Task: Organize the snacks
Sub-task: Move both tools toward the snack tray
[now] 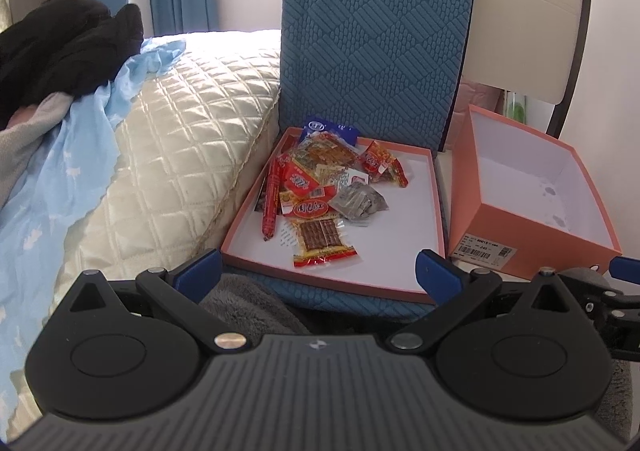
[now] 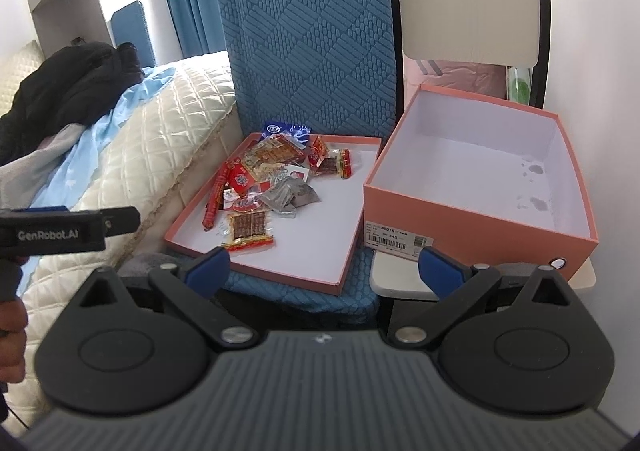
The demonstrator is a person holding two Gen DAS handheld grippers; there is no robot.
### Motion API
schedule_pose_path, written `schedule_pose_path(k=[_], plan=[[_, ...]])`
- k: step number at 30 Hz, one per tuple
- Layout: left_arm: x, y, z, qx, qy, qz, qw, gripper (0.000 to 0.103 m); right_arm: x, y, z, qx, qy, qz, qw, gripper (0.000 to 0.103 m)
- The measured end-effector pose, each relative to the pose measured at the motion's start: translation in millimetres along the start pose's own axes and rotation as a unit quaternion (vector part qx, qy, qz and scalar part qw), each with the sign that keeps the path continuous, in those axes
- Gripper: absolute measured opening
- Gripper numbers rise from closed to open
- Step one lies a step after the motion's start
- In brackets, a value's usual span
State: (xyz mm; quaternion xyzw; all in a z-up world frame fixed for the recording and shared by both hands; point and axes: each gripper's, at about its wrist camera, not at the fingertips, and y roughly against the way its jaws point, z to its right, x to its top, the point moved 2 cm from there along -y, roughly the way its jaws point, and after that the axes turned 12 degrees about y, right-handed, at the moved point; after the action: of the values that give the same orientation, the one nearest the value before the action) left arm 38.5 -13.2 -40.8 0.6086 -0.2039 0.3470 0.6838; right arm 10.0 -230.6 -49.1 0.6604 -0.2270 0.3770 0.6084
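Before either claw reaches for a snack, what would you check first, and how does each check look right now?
1. Left claw open, holding nothing: ok.
2. Right claw open, holding nothing: ok.
3. Snack pile lies exposed in the shallow lid: ok.
4. Deep pink box open on top with room inside: ok.
5. Nearest packet lies apart from the pile: ok.
6. Whether the box is the intended destination: cannot tell.

black left gripper [image 1: 318, 275] linkages, blue fingertips [image 1: 438, 274], silver screws
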Motion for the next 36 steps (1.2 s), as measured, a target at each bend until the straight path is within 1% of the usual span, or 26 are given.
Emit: schedule_pose_path(k=[10,14,17,19,24,29,36], plan=[[-5.3,1.0,-7.7,-0.010,0.017,-0.002,0.9998,0.103,-3.7,0.8,-3.6,0.008,0.002,-0.011,1.000,0.102],[-4.1,-1.8,-10.6,-0.005,0.021,-0.002,0.9998,0.103,-5.0,0.7,-6.4,0.009,-0.001,-0.003,1.000,0.102],[-4.5,-4.2,-10.2,0.001,0.017,0.000,0.9999,0.103,-5.9,-2.5,-7.8,0.014,0.010,-0.012,1.000,0.102],[-5.4,-5.4,-9.8,0.004,0.015,0.001,0.9999,0.103,-6.3,-3.8,-6.5,0.016,0.007,-0.010,1.000,0.102],[-6.2,-10.7,-12.4,0.011,0.019,-0.004,0.9997,0.103,-4.0,-7.1,-3.7,0.018,-0.002,-0.006,1.000,0.102],[-4.4,-21.0,-16.5,0.013,0.030,-0.013,0.9994,0.103,-0.8,-11.7,-5.0,0.017,0.005,0.000,1.000,0.102],[3.5,-37.7,-16.6,0.016,0.032,-0.017,0.9992,0.103,4.3,-28.7,-4.6,0.025,0.004,-0.010,1.000,0.102]])
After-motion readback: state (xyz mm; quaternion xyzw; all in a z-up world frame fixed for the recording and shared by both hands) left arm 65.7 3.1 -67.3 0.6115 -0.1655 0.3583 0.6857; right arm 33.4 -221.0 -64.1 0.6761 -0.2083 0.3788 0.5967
